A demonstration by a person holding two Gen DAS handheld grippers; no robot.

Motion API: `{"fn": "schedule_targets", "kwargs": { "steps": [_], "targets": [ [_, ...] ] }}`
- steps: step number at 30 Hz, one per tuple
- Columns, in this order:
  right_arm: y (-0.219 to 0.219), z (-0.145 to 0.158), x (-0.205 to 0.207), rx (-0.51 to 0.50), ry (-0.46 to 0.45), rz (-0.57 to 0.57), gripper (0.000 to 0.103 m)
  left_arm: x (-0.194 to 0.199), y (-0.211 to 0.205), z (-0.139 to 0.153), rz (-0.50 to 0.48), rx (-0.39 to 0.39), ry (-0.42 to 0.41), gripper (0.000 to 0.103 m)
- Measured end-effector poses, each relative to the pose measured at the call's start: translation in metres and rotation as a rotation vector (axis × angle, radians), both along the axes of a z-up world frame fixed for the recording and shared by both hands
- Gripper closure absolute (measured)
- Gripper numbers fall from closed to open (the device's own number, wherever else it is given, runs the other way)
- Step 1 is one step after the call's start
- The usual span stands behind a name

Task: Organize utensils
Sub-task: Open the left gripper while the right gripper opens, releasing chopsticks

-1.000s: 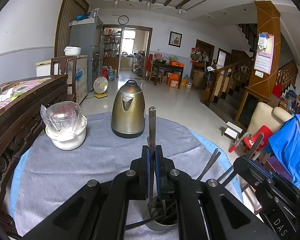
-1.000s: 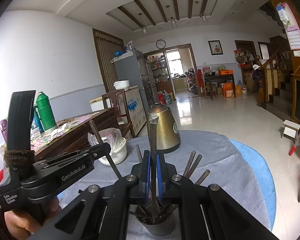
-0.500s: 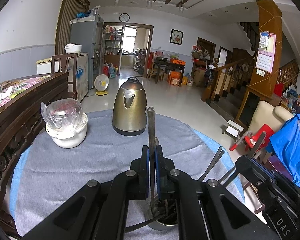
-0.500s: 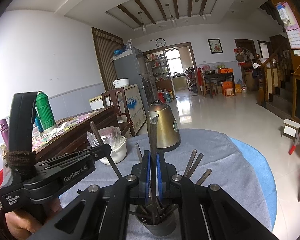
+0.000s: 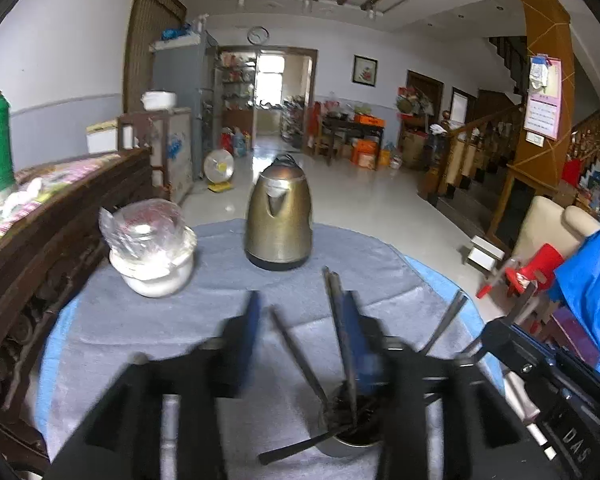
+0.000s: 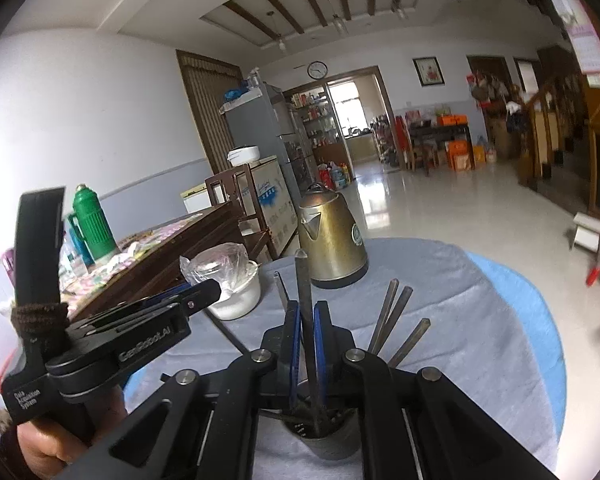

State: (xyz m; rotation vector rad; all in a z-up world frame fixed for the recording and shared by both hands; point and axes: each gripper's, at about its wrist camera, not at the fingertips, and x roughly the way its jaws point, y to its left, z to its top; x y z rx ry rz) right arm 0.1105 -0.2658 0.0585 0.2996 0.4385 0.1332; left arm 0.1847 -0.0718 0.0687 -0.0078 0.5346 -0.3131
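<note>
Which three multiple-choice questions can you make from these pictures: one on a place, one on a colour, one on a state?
1. Where does the kettle stand?
A) on the floor
B) inside the utensil cup
C) on the grey cloth, beside the white bowl

2. What colour is the thermos flask?
A) green
B) red
C) white

3. How is the right claw?
A) open and empty
B) shut on a utensil handle
C) out of view

Answers:
1 C: its base rests on the cloth near the bowl.
2 A: its body is green.
3 B: the blue pads press the upright handle.
</note>
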Motion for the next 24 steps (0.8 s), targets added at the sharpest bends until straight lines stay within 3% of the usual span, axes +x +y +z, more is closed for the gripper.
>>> {"fn": "schedule_targets", "kwargs": {
  "steps": [9,12,13,14,24],
  "targets": [
    [-0.006,-0.001,-0.006,0.068,0.012,-0.001,0.080,-0.022,0.011,0.009,0.064,0.086,-0.059,0.030],
    [-0.005,-0.003,-0.010,0.078,0.007,-0.004,0.063,-0.028,0.017,0.010,0.094,0.120,-0.057,0.027],
    [-0.006,-0.003,-0.013,0.079,0.002,-0.005,0.047,-0.030,0.020,0.010,0.106,0.134,-0.056,0.026],
    [-0.005,-0.003,-0.017,0.078,-0.016,-0.012,0.042,-0.033,0.022,0.010,0.116,0.146,-0.056,0.024],
    [0.005,0.004,-0.031,0.041,-0.037,-0.008,0.043,-0.051,0.054,0.011,0.198,0.178,-0.040,0.019]
  ]
}}
